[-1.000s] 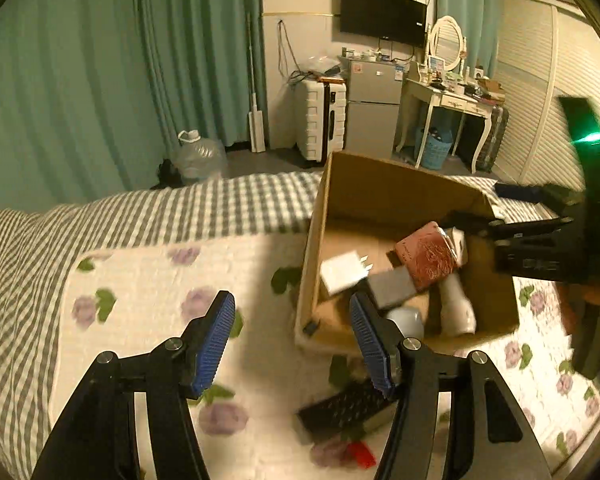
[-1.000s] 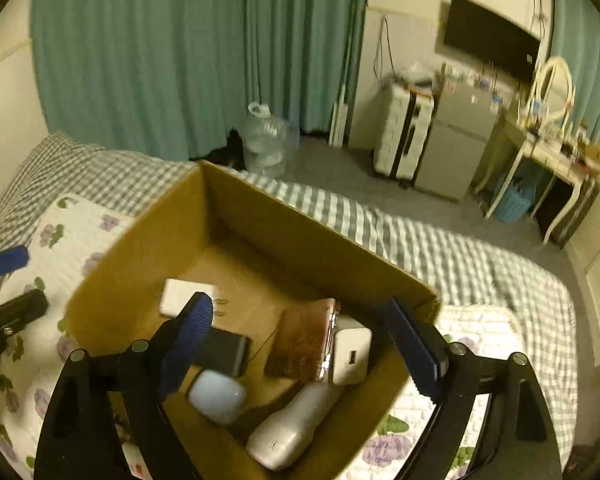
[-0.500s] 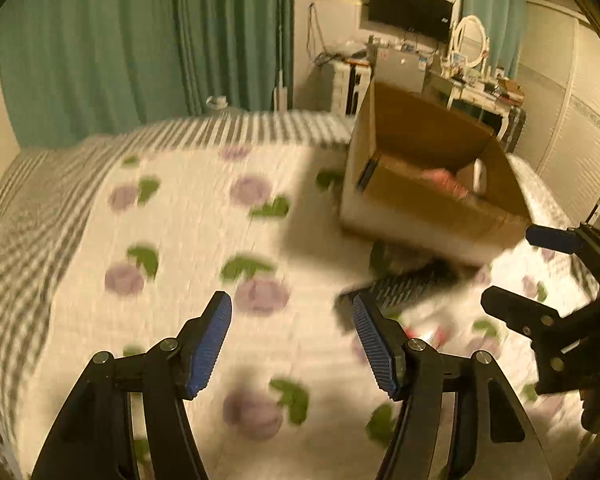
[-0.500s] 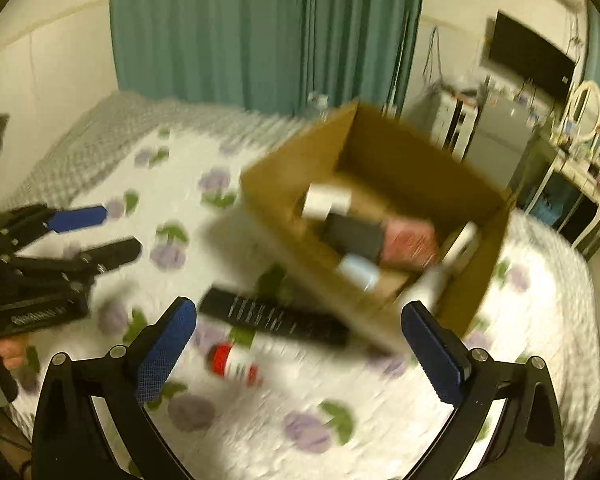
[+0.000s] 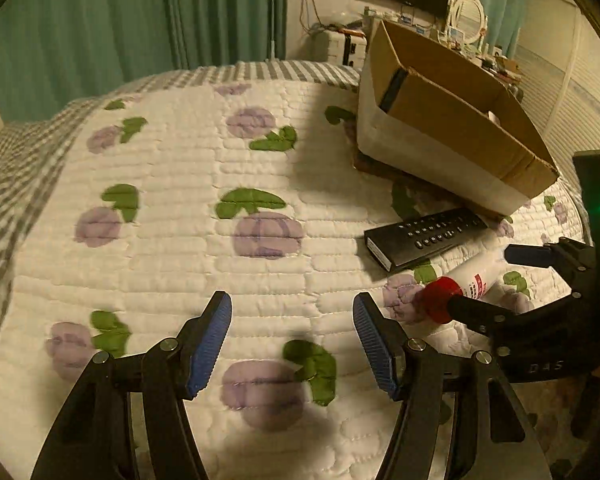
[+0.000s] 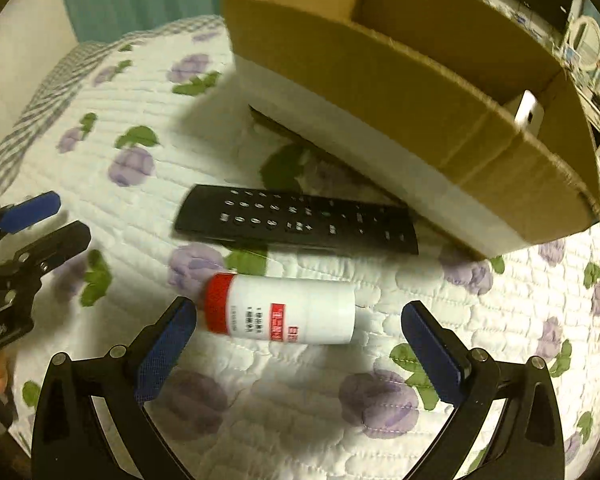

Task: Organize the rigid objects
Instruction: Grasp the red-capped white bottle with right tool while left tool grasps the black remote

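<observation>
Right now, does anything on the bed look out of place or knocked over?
Yes. The white bottle with the red cap lies on its side on the quilt, and the black remote lies loose beside it, both outside the cardboard box. Nothing looks spilled or damaged.

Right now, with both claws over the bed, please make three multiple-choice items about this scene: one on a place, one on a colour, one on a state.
1. Where does the remote control lie?
A. inside the cardboard box
B. on the quilt between the bottle and the box
C. in the left claw

2. What colour is the cap of the white bottle?
A. red
B. green
C. black

3. In what state is the right claw?
A. shut on the bottle
B. shut on nothing
C. open, bottle lying between its fingers

Key: 1 B, the remote rests on the quilt beside the cardboard box; 2 A, the cap end is red; 3 C, both pads stand clear of the bottle.
</observation>
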### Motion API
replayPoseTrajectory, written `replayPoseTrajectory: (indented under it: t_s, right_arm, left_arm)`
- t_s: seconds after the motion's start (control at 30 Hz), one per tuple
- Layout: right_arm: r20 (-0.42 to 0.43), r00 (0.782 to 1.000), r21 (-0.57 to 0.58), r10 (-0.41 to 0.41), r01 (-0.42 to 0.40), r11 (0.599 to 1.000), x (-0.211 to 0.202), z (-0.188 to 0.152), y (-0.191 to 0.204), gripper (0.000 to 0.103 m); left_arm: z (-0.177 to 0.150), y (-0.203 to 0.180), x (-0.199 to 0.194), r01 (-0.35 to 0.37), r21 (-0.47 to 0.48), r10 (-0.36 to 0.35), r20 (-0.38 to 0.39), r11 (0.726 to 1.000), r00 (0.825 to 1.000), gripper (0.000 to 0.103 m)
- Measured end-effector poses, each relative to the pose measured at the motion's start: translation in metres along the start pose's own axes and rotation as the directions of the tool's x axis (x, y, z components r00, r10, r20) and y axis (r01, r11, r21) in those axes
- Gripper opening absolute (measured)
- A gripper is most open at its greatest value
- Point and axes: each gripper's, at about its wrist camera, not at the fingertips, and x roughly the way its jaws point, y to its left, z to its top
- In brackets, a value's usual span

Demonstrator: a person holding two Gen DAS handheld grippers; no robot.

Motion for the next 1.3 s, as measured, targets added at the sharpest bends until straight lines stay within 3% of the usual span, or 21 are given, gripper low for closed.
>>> replayPoseTrajectory:
  t_s: [0.17, 0.23, 0.43, 0.57, 0.7, 0.8, 0.9, 1.07, 1.2, 1.3]
  right_arm:
    - [-0.026, 1.000, -0.008, 0.004, -0.004, 1.000, 0.014, 0.004, 0.004, 0.099]
    - [-0.035, 0.999, -0.011, 0.028, -0.029, 1.000, 0.016, 0.004, 0.003, 0.078]
    - [0.011, 0.999, -0.073, 0.052, -0.051, 0.996, -0.005, -0.001, -0.003, 0.077]
    - [0.038, 0.999, -0.013, 0.022, -0.022, 1.000, -0.021, -0.002, -0.037, 0.077]
    - [0.053, 0.999, 0.044, -0.007, 0.004, 0.999, -0.034, -0.010, -0.069, 0.077]
    - [0.049, 0.999, 0.075, -0.014, 0.010, 0.997, -0.036, -0.017, -0.085, 0.077]
    - [0.050, 0.999, 0.096, -0.010, 0.006, 0.995, -0.040, -0.025, -0.101, 0.077]
    - [0.059, 0.998, 0.114, 0.008, -0.015, 0.993, -0.043, -0.028, -0.116, 0.077]
    - [0.078, 0.997, 0.120, 0.024, -0.033, 0.992, -0.052, -0.031, -0.129, 0.077]
    - [0.085, 0.996, 0.125, 0.035, -0.045, 0.991, -0.054, -0.029, -0.127, 0.077]
  left_arm:
    - [0.005, -0.007, 0.005, 0.011, 0.044, -0.010, -0.006, 0.999, 1.000, 0.066]
    - [0.008, -0.009, 0.007, 0.016, 0.062, -0.015, -0.008, 0.998, 1.000, 0.066]
    - [0.026, -0.033, 0.019, 0.073, 0.219, -0.068, -0.031, 0.973, 0.997, 0.066]
    - [0.041, -0.067, 0.032, 0.177, 0.362, -0.161, -0.073, 0.915, 0.984, 0.066]
    - [0.052, -0.106, 0.048, 0.199, 0.476, -0.179, -0.088, 0.857, 0.980, 0.066]
    - [0.053, -0.125, 0.061, 0.195, 0.530, -0.163, -0.108, 0.825, 0.981, 0.066]
    - [0.050, -0.140, 0.075, 0.146, 0.583, -0.108, -0.100, 0.799, 0.989, 0.066]
    - [0.043, -0.143, 0.086, 0.118, 0.585, -0.081, -0.089, 0.802, 0.993, 0.063]
    - [0.043, -0.139, 0.075, 0.147, 0.555, -0.099, -0.115, 0.819, 0.988, 0.037]
    - [0.042, -0.139, 0.066, 0.142, 0.554, -0.083, -0.130, 0.820, 0.988, 0.030]
